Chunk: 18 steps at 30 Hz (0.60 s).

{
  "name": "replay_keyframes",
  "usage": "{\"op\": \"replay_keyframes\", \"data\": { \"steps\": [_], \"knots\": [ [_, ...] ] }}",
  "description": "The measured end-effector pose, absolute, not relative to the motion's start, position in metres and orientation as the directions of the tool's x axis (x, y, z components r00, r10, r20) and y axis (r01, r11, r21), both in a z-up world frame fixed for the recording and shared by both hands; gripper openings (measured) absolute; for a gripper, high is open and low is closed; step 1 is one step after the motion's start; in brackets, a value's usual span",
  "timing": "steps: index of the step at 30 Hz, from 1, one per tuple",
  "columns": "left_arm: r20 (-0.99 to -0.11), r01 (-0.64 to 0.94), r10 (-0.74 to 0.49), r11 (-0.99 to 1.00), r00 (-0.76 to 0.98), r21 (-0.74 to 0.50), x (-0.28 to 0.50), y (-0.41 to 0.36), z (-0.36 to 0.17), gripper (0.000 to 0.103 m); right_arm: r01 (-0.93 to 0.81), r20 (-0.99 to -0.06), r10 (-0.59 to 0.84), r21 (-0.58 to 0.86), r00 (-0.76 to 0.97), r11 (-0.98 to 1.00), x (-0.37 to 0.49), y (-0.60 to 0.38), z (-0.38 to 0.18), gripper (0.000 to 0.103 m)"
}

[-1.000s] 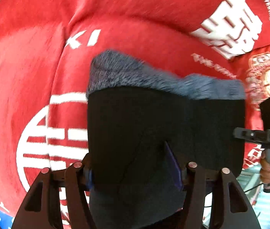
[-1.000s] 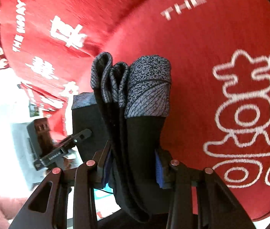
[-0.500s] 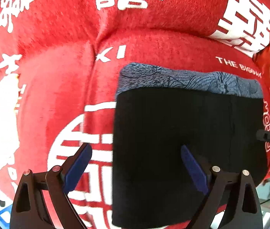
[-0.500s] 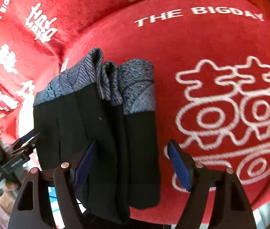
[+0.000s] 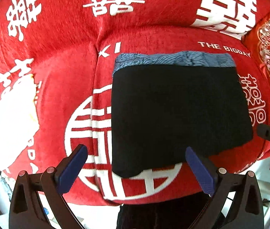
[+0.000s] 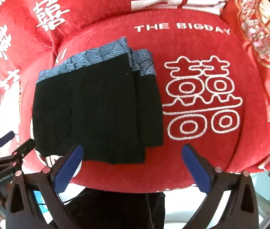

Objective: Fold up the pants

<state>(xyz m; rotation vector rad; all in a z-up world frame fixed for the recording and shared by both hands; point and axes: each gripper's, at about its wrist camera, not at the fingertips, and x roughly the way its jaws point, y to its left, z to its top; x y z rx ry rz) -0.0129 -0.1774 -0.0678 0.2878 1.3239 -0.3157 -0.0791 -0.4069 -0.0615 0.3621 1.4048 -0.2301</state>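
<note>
Black pants (image 5: pixel 176 114) with grey-blue patterned waistband (image 5: pixel 173 60); red cover (image 5: pixel 58 76), white characters.

Folded pants (image 5: pixel 178 112) lie on the cushion (image 5: pixel 154 43) — cushion's backrest (image 5: pixel 58 9) behind.

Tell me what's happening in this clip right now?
A person holding two tools is folding pants on a red cushion printed with white characters. The black pants with their grey patterned waistband lie folded into a compact rectangle on the cushion. The left hand-held gripper and right hand-held gripper are both opening above the pants, with nothing pinched between their blue pads. The fold looks finished.
</note>
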Motion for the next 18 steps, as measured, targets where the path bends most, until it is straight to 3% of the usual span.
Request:
{"op": "replay_keyframes", "data": {
  "steps": [5,18],
  "knots": [
    [-0.969,0.393,-0.025,0.916,0.244,0.075,-0.027,-0.178,-0.041,0.103,0.349,-0.986,-0.022,0.037,0.162,0.936,-0.085,-0.384,-0.034,0.103],
    [-0.962,0.392,-0.057,0.918,0.266,0.054,-0.04,-0.168,0.011,0.103,0.417,-0.984,-0.067,0.008,0.164,0.909,-0.101,-0.356,0.018,0.103]
  ]
}}
